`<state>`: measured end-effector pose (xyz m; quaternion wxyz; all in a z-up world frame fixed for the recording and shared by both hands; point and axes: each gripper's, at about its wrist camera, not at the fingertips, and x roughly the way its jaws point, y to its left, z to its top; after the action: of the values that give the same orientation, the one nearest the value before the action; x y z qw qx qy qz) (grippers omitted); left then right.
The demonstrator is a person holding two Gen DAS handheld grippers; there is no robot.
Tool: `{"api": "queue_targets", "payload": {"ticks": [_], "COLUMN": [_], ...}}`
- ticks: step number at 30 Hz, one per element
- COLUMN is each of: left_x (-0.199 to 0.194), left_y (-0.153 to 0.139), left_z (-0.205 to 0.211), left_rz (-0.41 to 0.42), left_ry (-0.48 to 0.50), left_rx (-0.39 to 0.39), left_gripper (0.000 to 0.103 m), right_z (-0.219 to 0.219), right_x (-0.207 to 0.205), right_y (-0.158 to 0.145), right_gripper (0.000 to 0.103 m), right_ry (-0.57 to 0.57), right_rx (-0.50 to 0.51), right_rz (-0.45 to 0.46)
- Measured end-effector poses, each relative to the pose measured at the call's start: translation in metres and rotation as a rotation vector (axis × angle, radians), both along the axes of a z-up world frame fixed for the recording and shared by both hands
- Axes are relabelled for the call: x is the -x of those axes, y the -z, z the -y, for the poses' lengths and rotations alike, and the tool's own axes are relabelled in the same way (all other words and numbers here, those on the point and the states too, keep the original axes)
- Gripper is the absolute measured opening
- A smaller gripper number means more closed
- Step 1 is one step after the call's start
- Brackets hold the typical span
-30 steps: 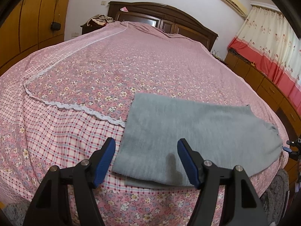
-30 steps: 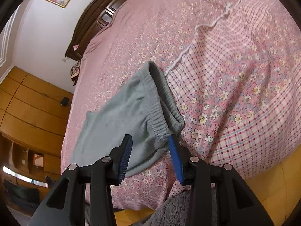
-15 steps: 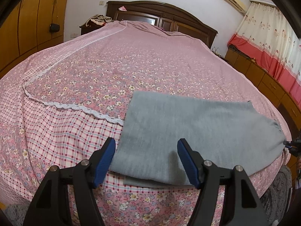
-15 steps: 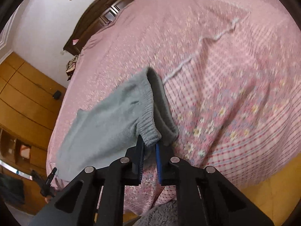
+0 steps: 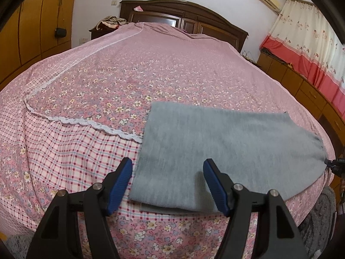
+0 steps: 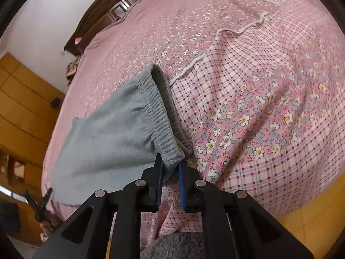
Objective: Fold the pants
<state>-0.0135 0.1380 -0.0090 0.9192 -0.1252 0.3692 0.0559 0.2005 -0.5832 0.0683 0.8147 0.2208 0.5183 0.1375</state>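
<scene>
Grey pants (image 5: 220,149) lie folded lengthwise across the near edge of the bed. My left gripper (image 5: 167,183) is open, its blue pads either side of the leg-end corner of the pants, just above the cloth. In the right wrist view the pants (image 6: 112,133) stretch away to the left, with the elastic waistband (image 6: 161,116) nearest me. My right gripper (image 6: 170,179) is shut on the near corner of the waistband and lifts it slightly off the bed. The right gripper also shows small at the far right of the left wrist view (image 5: 335,166).
The bed (image 5: 129,69) has a pink floral cover with a checked border and white lace trim (image 5: 94,125). A dark wooden headboard (image 5: 183,15) stands at the far end. Orange wardrobes (image 5: 32,28) are on the left, low cabinets and curtains (image 5: 306,49) on the right.
My right gripper closed on the waistband corner and has raised it a little. My left gripper stayed open and has barely shifted over the leg end.
</scene>
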Motion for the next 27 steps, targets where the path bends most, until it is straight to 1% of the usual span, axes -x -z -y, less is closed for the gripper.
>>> {"api": "queue_targets", "payload": {"ticks": [2,4,6,8,9,10,11,13,14,15,16,17,18,19,20,21,22,23,24,26,27], "left_x": [0.0,0.001,0.004,0.006,0.005,0.003,0.0,-0.01,-0.02,-0.031,-0.042,-0.057,-0.068,-0.079,-0.093,-0.103,-0.112,-0.12,-0.125,-0.123,-0.121], "left_y": [0.0,-0.003,-0.011,-0.022,-0.029,-0.034,-0.039,-0.049,-0.054,-0.056,-0.057,-0.055,-0.052,-0.048,-0.039,-0.031,-0.022,-0.009,0.002,0.009,0.008], "left_z": [0.001,0.002,0.005,0.011,0.018,0.023,0.031,0.05,0.061,0.075,0.087,0.105,0.117,0.129,0.146,0.155,0.164,0.169,0.169,0.161,0.156], "left_rz": [0.003,0.017,0.038,0.063,0.078,0.085,0.095,0.118,0.125,0.129,0.126,0.121,0.116,0.104,0.078,0.055,0.024,-0.025,-0.062,-0.04,-0.047], "left_ry": [0.003,0.011,0.016,0.031,0.049,0.062,0.083,0.137,0.167,0.199,0.221,0.265,0.296,0.323,0.365,0.392,0.4,0.388,0.376,0.377,0.371], "left_rx": [-0.006,-0.017,-0.034,-0.056,-0.073,-0.082,-0.09,-0.089,-0.082,-0.079,-0.083,-0.083,-0.081,-0.075,-0.072,-0.082,-0.108,-0.152,-0.175,-0.139,-0.137], "left_gripper": [0.072,0.072,0.072,0.072,0.072,0.072,0.072,0.072,0.076,0.077,0.077,0.077,0.077,0.077,0.077,0.077,0.077,0.076,0.076,0.076,0.076], "right_z": [0.001,-0.001,-0.008,-0.019,-0.029,-0.042,-0.06,-0.095,-0.117,-0.136,-0.152,-0.169,-0.179,-0.187,-0.194,-0.191,-0.181,-0.162,-0.142,-0.112,-0.102], "right_x": [0.003,0.004,0.005,0.005,0.002,-0.004,-0.011,-0.027,-0.038,-0.051,-0.06,-0.071,-0.08,-0.088,-0.096,-0.105,-0.111,-0.117,-0.121,-0.123,-0.123], "right_y": [-0.01,-0.024,-0.05,-0.081,-0.093,-0.104,-0.112,-0.116,-0.112,-0.106,-0.095,-0.08,-0.067,-0.049,-0.035,-0.023,-0.012,-0.005,-0.003,-0.005,-0.007], "right_gripper": [0.018,0.028,0.028,0.029,0.029,0.029,0.029,0.029,0.029,0.029,0.028,0.026,0.021,0.016,0.015,0.003,0.0,0.0,0.0,0.0,0.0], "right_ry": [0.0,-0.01,-0.02,-0.01,-0.03,-0.072,-0.136,-0.25,-0.309,-0.356,-0.399,-0.432,-0.457,-0.483,-0.485,-0.468,-0.449,-0.419,-0.359,-0.27,-0.246], "right_rx": [0.006,0.05,0.158,0.287,0.301,0.282,0.242,0.176,0.142,0.113,0.081,0.046,0.03,0.037,0.069,0.086,0.051,-0.05,-0.086,-0.089,-0.105], "right_rz": [0.025,0.03,0.095,0.167,0.195,0.217,0.233,0.238,0.225,0.205,0.179,0.145,0.115,0.078,0.051,0.036,0.023,0.018,0.027,0.052,0.058]}}
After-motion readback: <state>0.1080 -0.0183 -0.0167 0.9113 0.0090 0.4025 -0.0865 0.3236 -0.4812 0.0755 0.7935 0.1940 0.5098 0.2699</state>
